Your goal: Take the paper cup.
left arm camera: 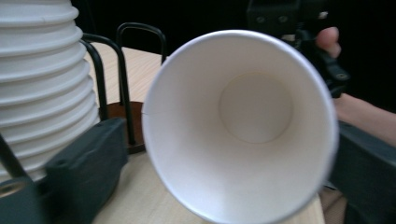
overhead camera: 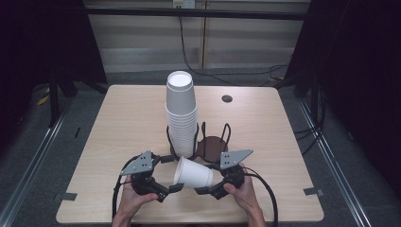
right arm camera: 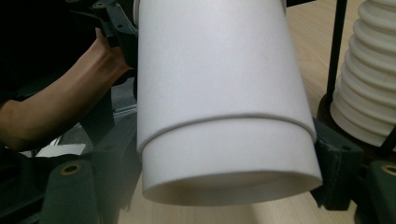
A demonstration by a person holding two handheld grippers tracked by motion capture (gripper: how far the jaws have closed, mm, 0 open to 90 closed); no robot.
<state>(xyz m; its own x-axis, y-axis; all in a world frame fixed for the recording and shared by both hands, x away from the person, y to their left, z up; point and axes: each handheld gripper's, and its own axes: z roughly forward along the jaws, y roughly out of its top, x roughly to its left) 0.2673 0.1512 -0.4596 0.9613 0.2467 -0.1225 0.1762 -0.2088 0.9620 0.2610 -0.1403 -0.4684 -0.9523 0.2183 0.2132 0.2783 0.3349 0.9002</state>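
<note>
No writing, label, brand or number can be read anywhere — the white paper cups (overhead camera: 181, 113) and the table (overhead camera: 132, 113) are plain, unmarked.

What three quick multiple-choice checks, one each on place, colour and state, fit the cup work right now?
1. Where does the cup stack stand?
A in the wire holder
B on the floor
C at the table's far right corner

2. What colour is the loose cup?
A red
B white
C blue

3. How is the loose cup placed?
A upright
B upside down on the stack
C on its side between the grippers

Answers:
1. A, the holder's wire loops surround the stack.
2. B, it is plainly white.
3. C, its mouth faces the left gripper and the right gripper fingers clamp its base.
</note>
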